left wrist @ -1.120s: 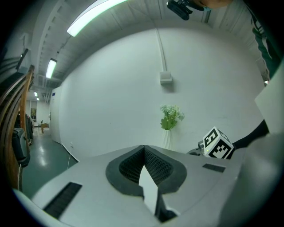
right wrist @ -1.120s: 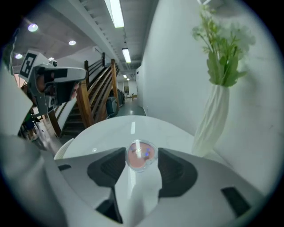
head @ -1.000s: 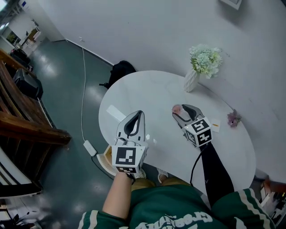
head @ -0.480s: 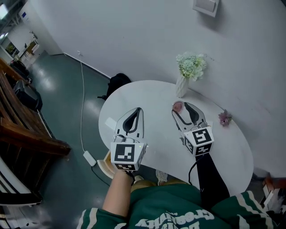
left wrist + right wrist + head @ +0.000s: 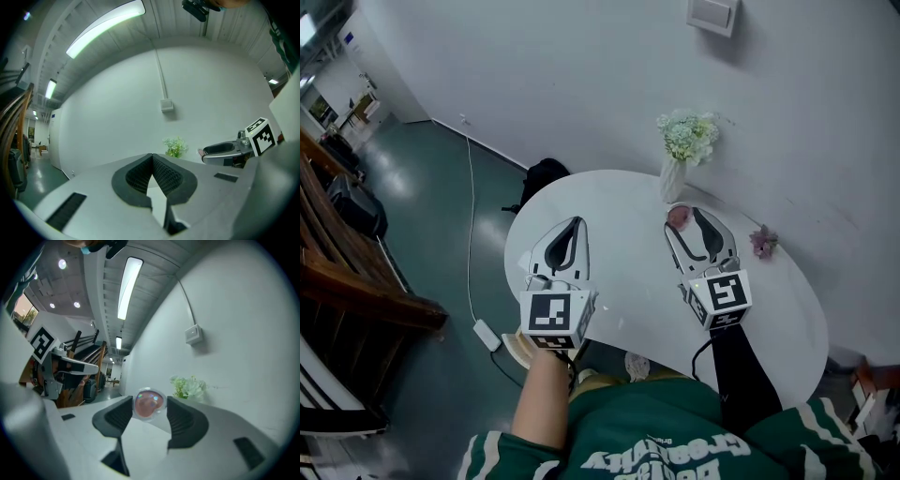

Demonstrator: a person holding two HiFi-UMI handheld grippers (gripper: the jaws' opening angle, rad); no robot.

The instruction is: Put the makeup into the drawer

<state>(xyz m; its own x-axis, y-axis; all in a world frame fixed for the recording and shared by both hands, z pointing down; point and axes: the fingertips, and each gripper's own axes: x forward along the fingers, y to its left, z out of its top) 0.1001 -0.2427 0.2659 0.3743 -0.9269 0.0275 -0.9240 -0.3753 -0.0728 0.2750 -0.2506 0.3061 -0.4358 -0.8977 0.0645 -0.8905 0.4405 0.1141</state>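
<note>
Round white table [image 5: 623,234] is standing against a pale wall [image 5: 534,75], glossy grey-green floor [image 5: 422,216] reflecting light beside wooden rails [image 5: 375,298].

White oval table [image 5: 619,211]; white vase of pale flowers [image 5: 673,178] at far edge, small pink flower [image 5: 762,241] nearby.

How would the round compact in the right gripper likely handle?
The compact looks rigid and probably light. Its glossy round rim, held only at the pads, could slip, and it would likely roll if dropped on edge. The clear lid may crack.
</note>
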